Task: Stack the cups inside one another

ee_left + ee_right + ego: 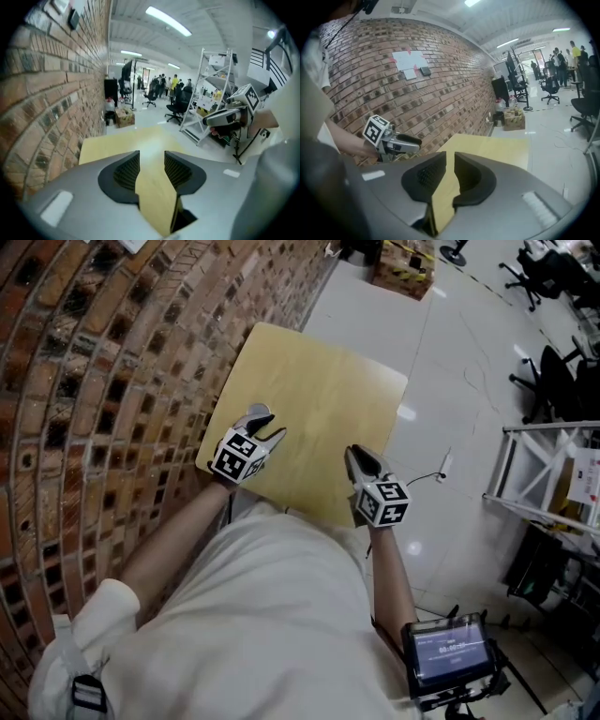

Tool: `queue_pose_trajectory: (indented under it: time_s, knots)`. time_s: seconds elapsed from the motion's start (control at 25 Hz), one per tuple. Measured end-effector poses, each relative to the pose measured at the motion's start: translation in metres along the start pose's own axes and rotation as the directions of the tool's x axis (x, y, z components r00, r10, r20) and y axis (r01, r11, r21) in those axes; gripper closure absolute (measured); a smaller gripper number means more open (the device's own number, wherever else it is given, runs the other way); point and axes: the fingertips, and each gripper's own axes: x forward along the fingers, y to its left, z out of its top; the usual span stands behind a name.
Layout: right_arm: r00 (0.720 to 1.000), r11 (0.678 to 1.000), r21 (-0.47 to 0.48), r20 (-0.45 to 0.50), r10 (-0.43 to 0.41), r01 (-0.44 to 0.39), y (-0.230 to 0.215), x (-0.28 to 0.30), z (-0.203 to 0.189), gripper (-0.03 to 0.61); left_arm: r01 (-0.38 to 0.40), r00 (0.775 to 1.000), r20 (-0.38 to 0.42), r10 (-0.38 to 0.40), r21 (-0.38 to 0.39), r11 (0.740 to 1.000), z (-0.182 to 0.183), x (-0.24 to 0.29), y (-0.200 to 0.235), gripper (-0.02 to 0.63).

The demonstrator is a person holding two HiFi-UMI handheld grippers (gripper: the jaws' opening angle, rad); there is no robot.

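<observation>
The tabletop [319, 390] stands beside the brick wall [94, 381] at its left. Left gripper [269, 425] and right gripper [355, 456] hang over its near edge, a cardboard box [403, 268] beyond.

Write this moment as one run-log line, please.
left gripper: open, empty | right gripper: narrowly open, empty | both above yellow table | cups: none in view

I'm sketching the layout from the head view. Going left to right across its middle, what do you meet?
Brick wall → left hand-held gripper → right hand-held gripper → white metal rack. The yellow table lies under both grippers, so it is left out.
</observation>
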Motion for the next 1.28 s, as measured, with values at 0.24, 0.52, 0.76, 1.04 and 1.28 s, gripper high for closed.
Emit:
queue_pose_trajectory:
  time_s: [0.24,0.52,0.76,1.04,1.28]
  knots:
    - [0.997,0.999,-0.047,0.076,-0.012,0.015,0.003,-0.041,0.042,0.504,-0.075,0.964,0.261,0.059,0.051,0.996,0.086,-0.040,-0.016,0.476]
    - [0.989,0.992,-0.120,0.147,-0.011,0.029,0.008,-0.073,0.075,0.453,-0.059,0.923,0.383,0.021,0.087,0.994,0.123,-0.049,-0.055,0.503]
    - [0.987,0.982,-0.187,0.160,0.005,0.025,0.006,-0.086,0.074,0.427,-0.063,0.926,0.376,0.029,0.080,0.995,0.105,-0.038,-0.080,0.514]
    - [0.991,0.976,-0.217,0.127,0.044,-0.016,-0.004,-0.094,0.055,0.403,-0.090,0.943,0.324,0.075,0.031,0.995,0.075,-0.030,-0.098,0.514]
    - [0.994,0.973,-0.224,0.087,0.074,-0.053,-0.015,-0.093,0.043,0.403,-0.086,0.961,0.258,0.103,-0.075,0.993,0.046,-0.024,-0.095,0.499]
